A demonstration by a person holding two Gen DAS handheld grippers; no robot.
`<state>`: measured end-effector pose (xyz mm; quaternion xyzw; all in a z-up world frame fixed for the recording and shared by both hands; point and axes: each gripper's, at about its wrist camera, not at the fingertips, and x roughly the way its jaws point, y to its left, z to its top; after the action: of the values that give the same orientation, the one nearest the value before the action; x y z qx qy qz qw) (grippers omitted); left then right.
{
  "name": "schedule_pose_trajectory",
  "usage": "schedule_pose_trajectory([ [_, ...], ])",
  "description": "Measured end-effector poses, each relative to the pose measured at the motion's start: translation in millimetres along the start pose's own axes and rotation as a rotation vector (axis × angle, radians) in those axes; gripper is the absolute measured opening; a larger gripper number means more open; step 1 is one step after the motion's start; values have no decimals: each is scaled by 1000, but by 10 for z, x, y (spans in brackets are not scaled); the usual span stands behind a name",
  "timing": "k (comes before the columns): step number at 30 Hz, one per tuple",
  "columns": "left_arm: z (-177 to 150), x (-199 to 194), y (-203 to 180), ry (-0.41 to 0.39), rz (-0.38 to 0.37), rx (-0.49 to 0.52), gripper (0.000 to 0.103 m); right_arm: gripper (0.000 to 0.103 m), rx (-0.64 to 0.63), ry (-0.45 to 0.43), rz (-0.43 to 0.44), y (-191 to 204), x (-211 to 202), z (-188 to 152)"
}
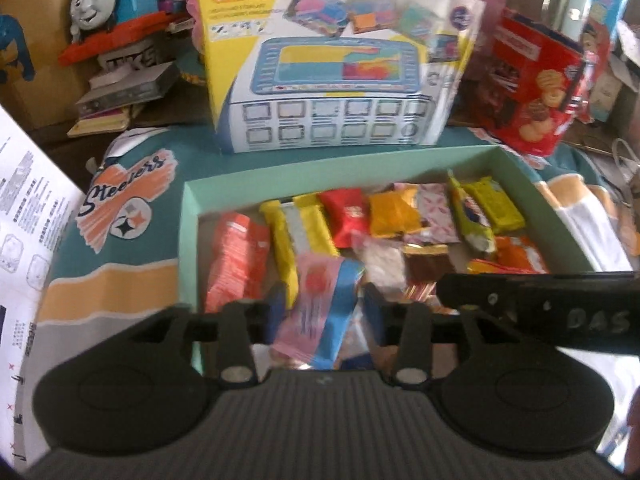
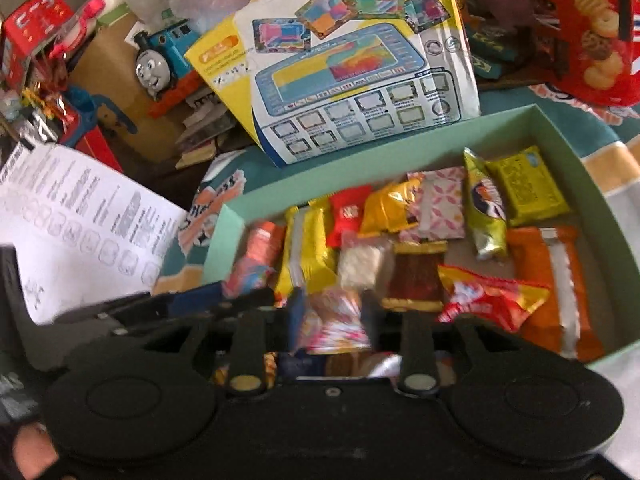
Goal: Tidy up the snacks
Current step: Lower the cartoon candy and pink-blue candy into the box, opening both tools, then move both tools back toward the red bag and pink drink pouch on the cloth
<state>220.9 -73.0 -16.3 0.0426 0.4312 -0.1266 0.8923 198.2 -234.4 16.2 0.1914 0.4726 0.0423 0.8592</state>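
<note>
Hovering over the green box [image 1: 188, 216], both grippers, left gripper [image 1: 320, 312] and right gripper [image 2: 334, 316], have fingers released around wrappers, so those packets could slip sideways and mess up the neat rows.

Snack packets [image 1: 320, 308] between tool tips blurred; red biscuit box [image 2: 592, 28] cut off.

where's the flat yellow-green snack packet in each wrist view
Left wrist: yellow-green packet lies at the far right end of the back row in the mint box.
Right wrist: same packet sits right of centre, near the box's far right corner.
Shared landmark: the toy tablet box standing behind the mint box.
</note>
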Motion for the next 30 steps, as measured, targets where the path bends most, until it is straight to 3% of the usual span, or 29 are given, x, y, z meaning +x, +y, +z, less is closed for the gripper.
schedule_pose_trajectory([
  [1, 6, 19, 32, -1, 19, -17, 66, 46, 7, -7, -3, -12, 12, 6],
  [3, -9, 25, 77, -5, 28, -34, 83, 80, 19, -24, -7, -61, 1, 22],
  [7, -92, 5, 106, 2, 49, -36, 90, 87, 26, -49, -29, -138, -64, -23],
  [11, -186, -65, 113, 10, 60, -44, 97, 103, 39, -52, -36, -191, -156, -106],
  [21, -609, -480, 231, 7, 57, -66, 103, 103, 16, -50, -66, -161, -454, -402],
  [30, -1179, -636, 539, 67, 83, -135, 103, 103, -17, 21, -58, -24, -510, -823],
])
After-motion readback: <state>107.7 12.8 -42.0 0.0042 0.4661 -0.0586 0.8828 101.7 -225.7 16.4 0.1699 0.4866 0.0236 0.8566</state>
